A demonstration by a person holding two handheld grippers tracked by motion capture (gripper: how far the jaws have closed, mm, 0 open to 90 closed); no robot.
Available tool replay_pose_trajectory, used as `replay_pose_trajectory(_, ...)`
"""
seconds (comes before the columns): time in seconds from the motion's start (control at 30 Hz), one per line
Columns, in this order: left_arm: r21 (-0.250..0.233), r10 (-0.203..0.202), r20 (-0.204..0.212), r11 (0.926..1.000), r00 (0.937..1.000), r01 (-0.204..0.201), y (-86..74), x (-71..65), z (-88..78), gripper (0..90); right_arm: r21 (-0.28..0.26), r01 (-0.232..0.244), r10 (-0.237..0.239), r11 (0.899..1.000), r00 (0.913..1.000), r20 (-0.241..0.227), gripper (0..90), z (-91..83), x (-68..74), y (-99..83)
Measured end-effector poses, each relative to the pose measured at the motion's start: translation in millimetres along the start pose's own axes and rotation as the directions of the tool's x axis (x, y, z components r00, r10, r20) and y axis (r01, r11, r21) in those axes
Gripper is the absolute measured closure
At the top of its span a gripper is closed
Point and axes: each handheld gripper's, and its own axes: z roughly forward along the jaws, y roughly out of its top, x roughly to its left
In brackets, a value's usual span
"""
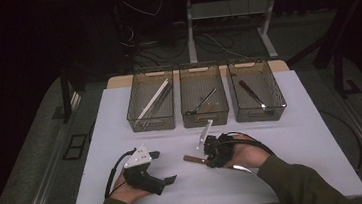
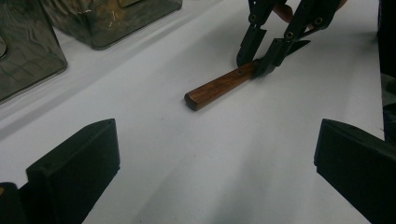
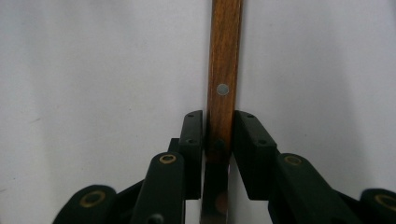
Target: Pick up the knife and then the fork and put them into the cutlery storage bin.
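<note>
While the knife (image 1: 215, 162) lay flat on the white tabletop (image 1: 305, 160), the right gripper (image 1: 208, 161) was seen clamped on it, the two black jaws pressed against either side of the knife where the wooden handle (image 3: 224, 70) met the blade. In the right gripper view, the handle, with a round metal rivet (image 3: 223, 89) set in it, ran straight ahead from between the jaws, and a short piece of blade was seen just behind them. In the high view, the curved blade tip (image 1: 241, 168) was seen sticking out from under the person's right hand (image 1: 244, 155), on the side of that gripper away from the handle's end.

The left gripper (image 1: 161, 168) was held in the person's left hand (image 1: 127, 190), well apart from the knife, with its jaws spread wide and nothing between them. In the left gripper view, the knife handle (image 2: 219, 86) and the right gripper (image 2: 256, 65) closed on it were seen ahead of those jaws, across bare tabletop.

Beyond both grippers, three clear bins stood side by side: the left bin (image 1: 150, 101) held pale long utensils, the middle bin (image 1: 203, 95) a dark-handled utensil, and the right bin (image 1: 256, 88) another knife-like tool.
</note>
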Motion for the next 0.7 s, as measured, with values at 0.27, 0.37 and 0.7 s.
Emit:
replay_pose_trajectory(0.27, 0.002, 0.003, 0.0, 1.0, 1.0, -0.003, -0.1, 0.1, 0.5, 0.0, 0.116, 0.032, -0.035, 0.993, 0.9991, 0.024, 76.5, 2.1, 3.5, 16.1)
replay_pose_trajectory(0.37, 0.007, 0.008, 0.001, 0.9999, 1.0, -0.008, -0.2, 0.6, 0.2, 0.0, 0.098, 0.048, -0.052, 0.994, 0.9981, 0.034, 76.7, 2.1, 3.5, 13.8)
replay_pose_trajectory(0.7, 0.009, 0.009, 0.001, 0.9999, 1.0, -0.009, 0.0, 0.5, 0.0, 0.0, -0.026, -0.048, 0.047, 0.999, 0.9988, -0.016, 76.8, -7.3, -5.9, -3.2)
